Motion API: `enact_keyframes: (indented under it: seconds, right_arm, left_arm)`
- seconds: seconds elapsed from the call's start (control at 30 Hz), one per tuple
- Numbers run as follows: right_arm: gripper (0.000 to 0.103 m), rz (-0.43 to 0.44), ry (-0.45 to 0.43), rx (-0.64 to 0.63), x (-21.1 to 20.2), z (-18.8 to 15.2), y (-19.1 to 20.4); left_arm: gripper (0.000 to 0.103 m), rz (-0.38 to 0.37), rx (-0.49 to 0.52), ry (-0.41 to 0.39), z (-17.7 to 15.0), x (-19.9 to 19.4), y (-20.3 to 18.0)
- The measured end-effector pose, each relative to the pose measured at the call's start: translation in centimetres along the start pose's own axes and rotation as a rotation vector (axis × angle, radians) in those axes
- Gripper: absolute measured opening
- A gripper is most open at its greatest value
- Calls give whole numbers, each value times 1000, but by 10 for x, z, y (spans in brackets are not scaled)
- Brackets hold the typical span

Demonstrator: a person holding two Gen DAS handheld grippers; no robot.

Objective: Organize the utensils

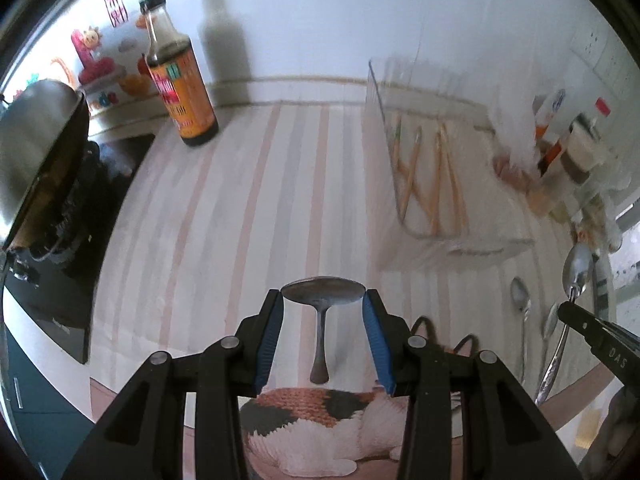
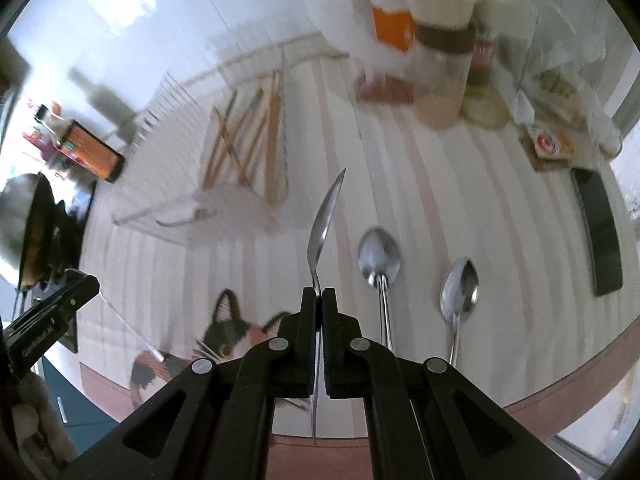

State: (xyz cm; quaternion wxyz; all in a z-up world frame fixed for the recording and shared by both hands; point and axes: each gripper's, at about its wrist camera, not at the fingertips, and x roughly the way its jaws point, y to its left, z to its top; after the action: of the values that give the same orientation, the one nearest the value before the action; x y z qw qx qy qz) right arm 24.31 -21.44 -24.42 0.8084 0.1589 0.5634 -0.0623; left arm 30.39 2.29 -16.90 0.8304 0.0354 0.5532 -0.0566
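My left gripper [image 1: 323,295] is shut on the bowl of a metal spoon [image 1: 322,292], whose handle hangs down between the blue pads, above the striped cloth. My right gripper [image 2: 319,293] is shut on the neck of another spoon [image 2: 325,218], held edge-on with its bowl pointing up; it also shows in the left wrist view [image 1: 577,268]. Two more spoons [image 2: 379,258] [image 2: 459,286] lie on the cloth to the right. A clear tray [image 1: 430,176] with several wooden chopsticks [image 2: 248,128] lies further back.
A sauce bottle [image 1: 178,80] stands at the back left by a stove with a wok [image 1: 36,136]. Cups, jars and packets [image 2: 444,40] crowd the back right. A dark flat object [image 2: 600,232] lies at the right. A cat picture [image 1: 316,420] is at the table's near edge.
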Motion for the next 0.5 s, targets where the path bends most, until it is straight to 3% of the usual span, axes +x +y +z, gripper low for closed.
enact_keyframes:
  seconds: [0.03, 0.1, 0.33, 0.43, 0.5]
  right_arm:
    - [2, 2, -18, -6, -7, 2, 2]
    - [2, 8, -38, -15, -15, 8, 5]
    - [2, 46, -123, -24, -49, 29, 8]
    - [2, 63, -132, -20, -54, 34, 7]
    - [2, 71, -113, -11, -48, 33, 3]
  left_arm:
    - [37, -3, -4, -16, 3, -5, 0]
    - [0, -26, -5, -32, 9, -13, -1]
    - [1, -93, -26, -98, 29, -41, -1]
    - [8, -129, -62, -84, 29, -36, 12]
    - [45, -135, -71, -42, 23, -18, 22]
